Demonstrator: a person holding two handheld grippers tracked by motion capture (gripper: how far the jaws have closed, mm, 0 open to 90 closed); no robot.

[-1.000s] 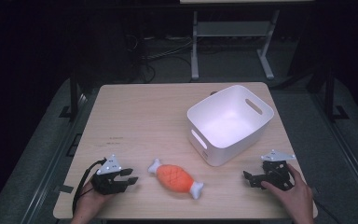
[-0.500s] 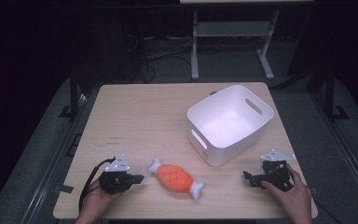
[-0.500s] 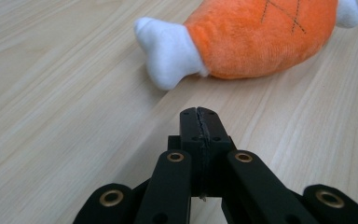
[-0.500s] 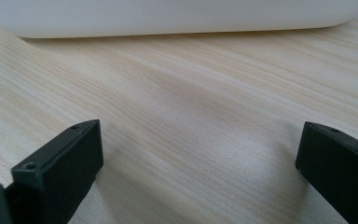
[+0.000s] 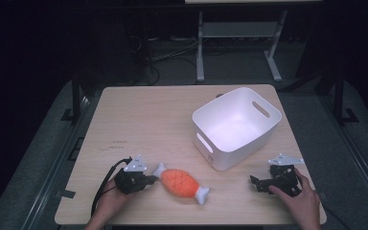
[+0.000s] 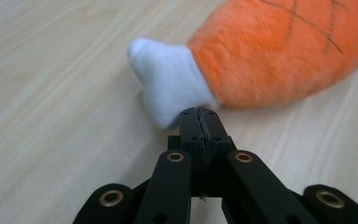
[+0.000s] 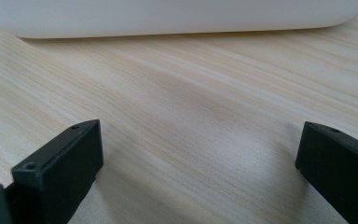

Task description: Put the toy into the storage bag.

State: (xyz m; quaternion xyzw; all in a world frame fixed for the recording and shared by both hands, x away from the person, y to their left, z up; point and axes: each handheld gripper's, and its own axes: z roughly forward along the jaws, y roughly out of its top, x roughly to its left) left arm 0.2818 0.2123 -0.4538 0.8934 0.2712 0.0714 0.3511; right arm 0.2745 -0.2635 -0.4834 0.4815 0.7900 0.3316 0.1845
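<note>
1. The table [image 5: 163, 120] is a big flat board of pale wood with fine lines running along it.
2. The white bin [image 5: 237, 125] is smooth plastic with rounded corners and a slot handle. It sits on the right part of the table, with nothing in it.
3. The toy [image 5: 181, 183] is a soft, fuzzy plush shaped like a piece of meat on a bone. It is orange in the middle, with a white knob at each end. It lies near the front edge, left of the bin.
4. The left gripper [image 6: 199, 116] has its black jaws pressed flat together with nothing between them. Its tip is right at the toy's near white knob [image 6: 168, 88].
5. The right gripper [image 7: 196, 154] rests on the table with its jaws wide apart, just in front of the bin.
6. I think the step now is getting ready to grab the toy. Next, the left jaws must open, go around the white knob, and squeeze.
</note>
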